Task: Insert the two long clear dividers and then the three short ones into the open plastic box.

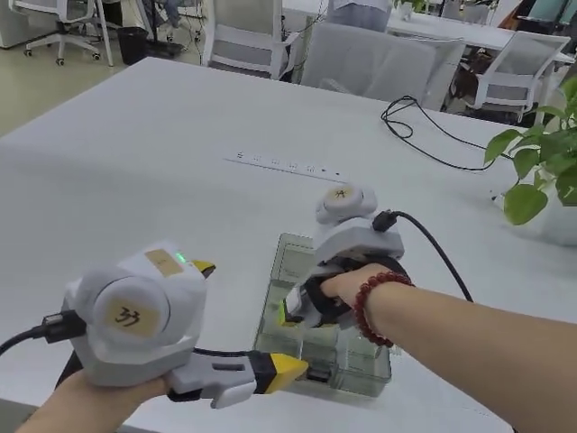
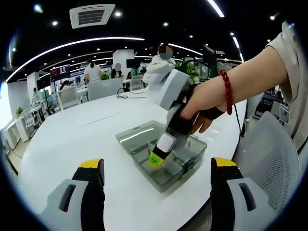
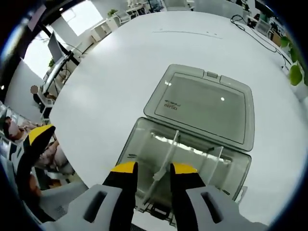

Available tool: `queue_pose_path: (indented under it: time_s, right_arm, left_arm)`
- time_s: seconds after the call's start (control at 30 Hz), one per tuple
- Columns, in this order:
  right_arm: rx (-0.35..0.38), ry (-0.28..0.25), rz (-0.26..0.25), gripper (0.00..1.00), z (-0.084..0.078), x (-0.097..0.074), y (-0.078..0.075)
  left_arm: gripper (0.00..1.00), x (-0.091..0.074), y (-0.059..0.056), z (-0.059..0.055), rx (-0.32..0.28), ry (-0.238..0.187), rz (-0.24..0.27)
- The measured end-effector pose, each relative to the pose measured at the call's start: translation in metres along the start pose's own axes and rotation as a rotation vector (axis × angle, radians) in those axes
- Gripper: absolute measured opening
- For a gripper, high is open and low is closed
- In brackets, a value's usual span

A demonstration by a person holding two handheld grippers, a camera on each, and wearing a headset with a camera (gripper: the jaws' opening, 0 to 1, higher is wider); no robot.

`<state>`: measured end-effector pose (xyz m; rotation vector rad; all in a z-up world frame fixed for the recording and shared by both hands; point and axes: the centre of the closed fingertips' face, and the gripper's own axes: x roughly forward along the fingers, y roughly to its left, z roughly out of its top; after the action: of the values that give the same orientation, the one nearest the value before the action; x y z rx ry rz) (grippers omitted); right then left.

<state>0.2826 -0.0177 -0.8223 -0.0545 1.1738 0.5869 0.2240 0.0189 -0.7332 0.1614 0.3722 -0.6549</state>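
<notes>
The clear plastic box (image 1: pixel 361 372) stands open on the white table, its lid (image 3: pixel 207 101) laid flat behind the base (image 3: pixel 138 140). Clear dividers stand inside: one (image 3: pixel 166 159) runs straight between my right gripper's (image 3: pixel 155 168) yellow tips, another (image 3: pixel 215 161) stands to its right. The right gripper (image 1: pixel 288 313) points down into the box, jaws narrowly open with a gap on each side of that divider. My left gripper (image 1: pixel 245 317) hovers at the table's near edge, left of the box (image 2: pixel 169 177), jaws wide open (image 2: pixel 157 163) and holding nothing.
A white power strip (image 1: pixel 284 165) lies mid-table beyond the box. A black cable (image 1: pixel 424 135) loops at the far right near a green plant (image 1: pixel 541 162). Office chairs (image 1: pixel 379 59) line the far edge. The right gripper's cord (image 1: pixel 433 253) trails right.
</notes>
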Motion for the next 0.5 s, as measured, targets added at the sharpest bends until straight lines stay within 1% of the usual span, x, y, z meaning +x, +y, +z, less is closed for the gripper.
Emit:
queue_pose_path:
  time_s: [0.03, 0.1, 0.13, 0.17, 0.2, 0.3, 0.4, 0.47, 0.5]
  right_arm:
    - [-0.037, -0.02, 0.027, 0.29, 0.003, -0.002, 0.003]
    - [-0.07, -0.025, 0.044, 0.31, 0.002, -0.006, 0.006]
    - [-0.106, -0.028, 0.063, 0.32, 0.002, -0.008, 0.009]
    - [-0.127, -0.033, 0.071, 0.33, 0.002, -0.01, 0.009]
    - [-0.166, -0.039, 0.082, 0.34, 0.002, -0.012, 0.01]
    - [-0.215, -0.054, 0.104, 0.37, 0.001, -0.018, 0.012]
    - [-0.301, -0.074, 0.127, 0.39, 0.001, -0.023, 0.013]
    - [-0.349, -0.08, 0.151, 0.41, -0.001, -0.027, 0.015]
    - [-0.362, -0.08, 0.16, 0.41, -0.002, -0.029, 0.015]
  left_arm:
    - [0.93, 0.0, 0.0, 0.0, 0.001, 0.003, 0.001]
    - [0.93, 0.0, 0.0, 0.0, -0.001, 0.006, 0.003]
    - [0.93, 0.0, 0.0, 0.0, -0.003, 0.006, 0.002]
    - [0.94, 0.0, 0.001, 0.001, -0.006, 0.006, 0.002]
    - [0.94, 0.0, 0.001, 0.001, -0.01, 0.004, 0.003]
    - [0.93, -0.001, 0.001, 0.004, -0.026, -0.002, 0.004]
    - [0.93, -0.002, 0.001, 0.007, -0.067, -0.015, -0.004]
    - [0.93, -0.002, 0.002, 0.007, -0.072, -0.017, -0.002]
    - [0.93, -0.002, 0.002, 0.007, -0.071, -0.015, 0.0]
